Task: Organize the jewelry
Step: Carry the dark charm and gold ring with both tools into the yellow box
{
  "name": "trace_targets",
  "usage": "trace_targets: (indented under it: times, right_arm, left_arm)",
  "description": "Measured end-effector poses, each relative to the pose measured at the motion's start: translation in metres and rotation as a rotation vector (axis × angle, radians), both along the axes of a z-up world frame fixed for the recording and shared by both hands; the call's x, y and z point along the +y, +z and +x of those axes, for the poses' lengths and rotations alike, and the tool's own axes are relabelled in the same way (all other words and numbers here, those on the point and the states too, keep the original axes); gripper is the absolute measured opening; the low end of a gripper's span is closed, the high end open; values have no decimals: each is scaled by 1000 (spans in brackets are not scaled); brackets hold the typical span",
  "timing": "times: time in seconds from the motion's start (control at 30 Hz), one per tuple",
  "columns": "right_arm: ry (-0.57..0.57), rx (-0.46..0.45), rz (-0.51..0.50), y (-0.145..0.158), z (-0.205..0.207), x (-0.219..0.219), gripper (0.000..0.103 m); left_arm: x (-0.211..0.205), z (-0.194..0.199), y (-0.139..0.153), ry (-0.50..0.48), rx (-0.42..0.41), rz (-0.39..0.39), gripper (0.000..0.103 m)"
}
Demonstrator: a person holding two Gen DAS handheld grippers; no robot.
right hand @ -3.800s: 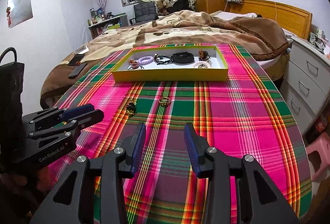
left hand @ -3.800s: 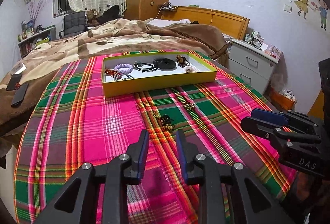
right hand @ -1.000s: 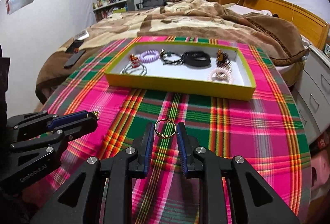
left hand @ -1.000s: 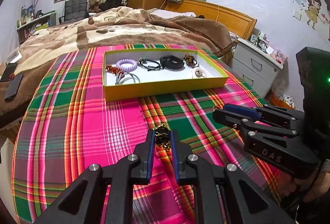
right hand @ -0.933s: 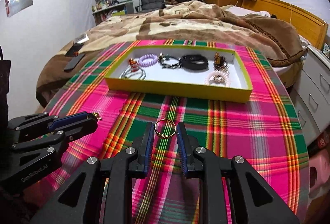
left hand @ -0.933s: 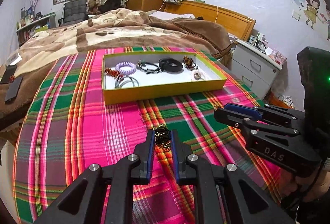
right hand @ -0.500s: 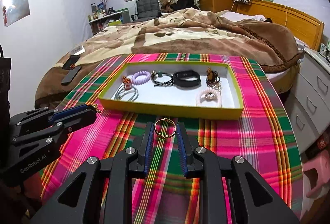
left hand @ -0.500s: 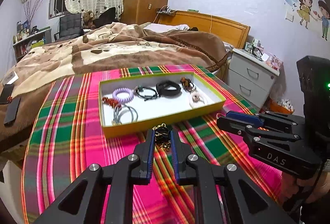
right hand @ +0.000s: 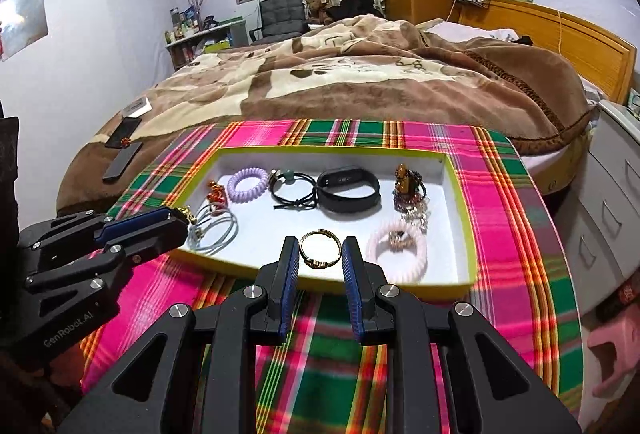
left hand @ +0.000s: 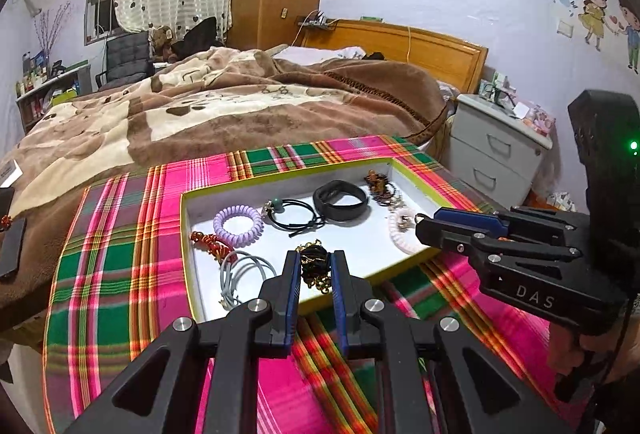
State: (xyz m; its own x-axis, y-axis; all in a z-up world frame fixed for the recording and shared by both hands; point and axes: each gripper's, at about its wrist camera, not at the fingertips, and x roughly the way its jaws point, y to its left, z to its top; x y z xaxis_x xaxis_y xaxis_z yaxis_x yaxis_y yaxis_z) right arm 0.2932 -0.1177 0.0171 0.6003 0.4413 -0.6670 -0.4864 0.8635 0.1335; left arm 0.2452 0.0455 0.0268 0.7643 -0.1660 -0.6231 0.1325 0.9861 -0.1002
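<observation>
Yellow-green tray [right hand: 466, 194] with white floor, lilac coil tie [right hand: 247, 185], black band [right hand: 347, 189], pink-green plaid cloth [right hand: 504, 202].

The right hand-held gripper [left hand: 426, 224] bears "DAS" in pale letters on its side. The left hand-held gripper [right hand: 182, 220] reads "GenRobot.AI" along its body.

A black and gold chain [left hand: 314, 268] is pinched between the blue pads [left hand: 291, 282] of the left gripper [left hand: 314, 274], over the near edge of a yellow box [left hand: 416, 258]. Inside the box a purple spiral hair tie [left hand: 238, 226], a black band [left hand: 340, 199] and grey loops [left hand: 244, 274] are seen. The right gripper [left hand: 424, 226] is held at the box's right side, over the plaid cloth [left hand: 116, 262]
</observation>
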Motion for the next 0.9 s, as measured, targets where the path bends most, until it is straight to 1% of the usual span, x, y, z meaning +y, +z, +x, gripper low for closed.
trace_targets:
  times: [0.1,0.37,0.7,0.8,0.9]
  right_arm:
    - [4,8,-16,-6,10,4,23]
    - [0,55,-40,-29,40,10,23]
    - [3,98,-83,-49,62,21,23]
    - [0,101,-89,-51,65,21,23]
    - [-1,103,-90,-52,66,23,23]
  left_arm:
    - [1,14,-9,1,15,8,15]
    - [9,52,-26,-4,60,-26,15]
    - [11,77,-48,-5,145,-21,15]
    - [10,81,-54,-2,171,0,15]
    - [9,84,-57,-5,183,4,15]
